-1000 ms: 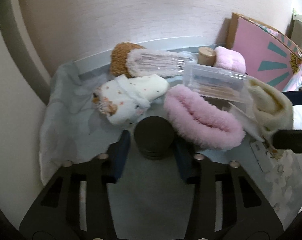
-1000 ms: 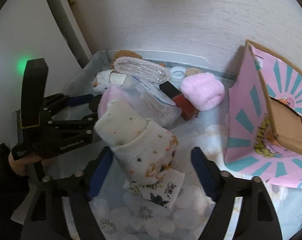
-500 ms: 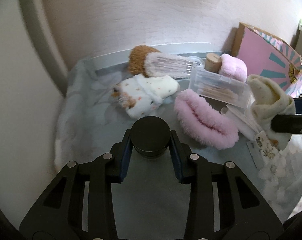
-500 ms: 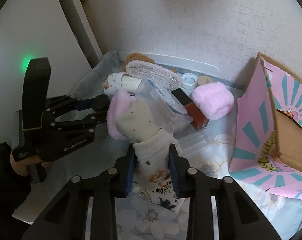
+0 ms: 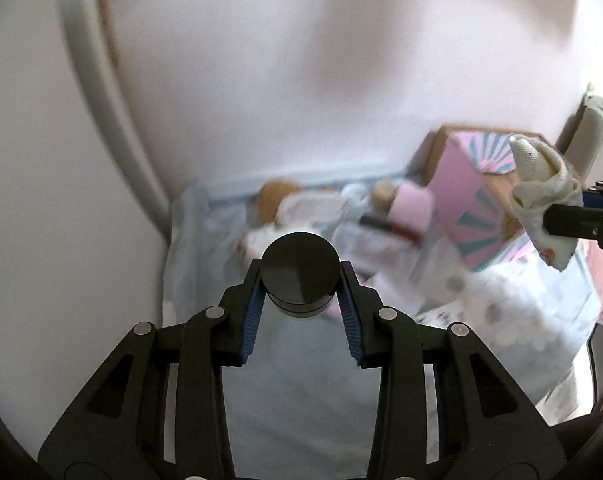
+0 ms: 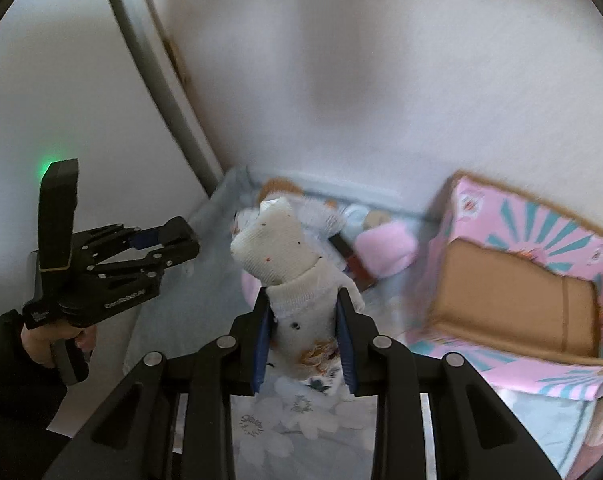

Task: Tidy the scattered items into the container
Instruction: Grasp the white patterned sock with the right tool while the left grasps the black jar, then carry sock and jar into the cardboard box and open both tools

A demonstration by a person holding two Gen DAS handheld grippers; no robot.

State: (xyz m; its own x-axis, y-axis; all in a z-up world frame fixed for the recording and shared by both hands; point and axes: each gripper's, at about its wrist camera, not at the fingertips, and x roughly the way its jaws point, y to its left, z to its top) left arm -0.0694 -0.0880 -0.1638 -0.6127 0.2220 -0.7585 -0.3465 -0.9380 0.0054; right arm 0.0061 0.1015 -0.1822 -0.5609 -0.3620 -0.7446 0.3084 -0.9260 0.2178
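Both loads airborne, bound for pink cardboard box [image 6: 517,300].
Left gripper [image 5: 300,294] clamping round black jar [image 5: 300,276], right gripper [image 6: 301,334] pinching cream speckled sock [image 6: 285,256]; best released low inside.

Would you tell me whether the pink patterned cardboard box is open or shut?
Open: the pink patterned cardboard box shows its bare brown inside through its opening.

Items gathered at the wall, box to the right

A jar [image 5: 300,276] is held between the fingers of the left gripper [image 5: 300,304], above the cloth [image 5: 293,380]. A sock [image 6: 291,264] is held upright in the right gripper [image 6: 303,334], left of the open box [image 6: 517,292]. Behind both, the remaining items [image 6: 383,248] are heaped against the wall [image 6: 341,80], just left of the box.
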